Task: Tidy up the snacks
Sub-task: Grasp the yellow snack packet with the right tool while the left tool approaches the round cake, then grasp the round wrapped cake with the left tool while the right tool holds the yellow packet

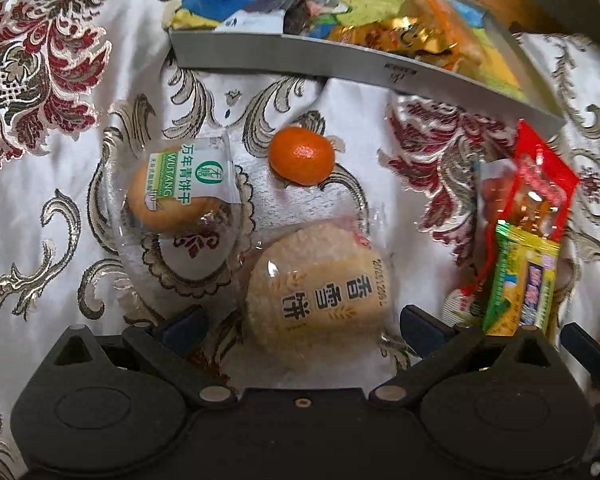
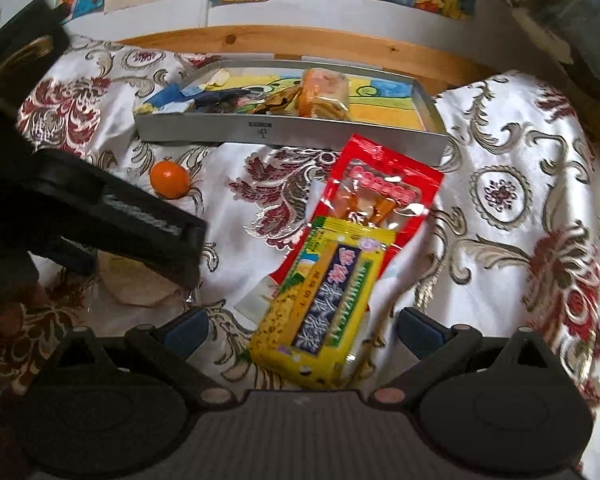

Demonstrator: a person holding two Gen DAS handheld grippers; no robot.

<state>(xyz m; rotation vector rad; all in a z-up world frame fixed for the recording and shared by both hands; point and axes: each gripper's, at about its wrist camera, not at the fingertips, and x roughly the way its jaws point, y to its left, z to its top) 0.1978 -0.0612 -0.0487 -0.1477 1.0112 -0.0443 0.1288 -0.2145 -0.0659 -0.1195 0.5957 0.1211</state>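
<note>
Nearest the left wrist lens, sitting between the widely spread fingers of the left claw (image 1: 302,330): a round rice cake (image 1: 318,286) in clear wrap, flat on the floral cloth (image 1: 60,184), no contact with either pad showing. Lying dead ahead at twelve o'clock and closest of all the loose snacks, so looking like the left side's next pick, though only a judgement. Being round, giving no long axis to line up with.

Nearest the right wrist lens, resting between the equally spread fingers of the right claw (image 2: 302,330): a yellow snack bar (image 2: 324,308), gripped by nothing yet. Running its long axis from about seven o'clock up toward one o'clock, so slightly askew to the fingers. Overlapping the near end of a red sausage packet (image 2: 380,184) continuing at one o'clock.

Farther out in the left view: a wrapped biscuit (image 1: 180,188) at eleven o'clock, a small mandarin (image 1: 302,156) at twelve, just apart from each other.

Farthest, at twelve o'clock in both views: a shallow grey tray (image 1: 340,66), already holding several wrapped snacks, lying beyond every loose item and seeming the place for the rest. Behind that, a wooden rail (image 2: 340,46).
</note>
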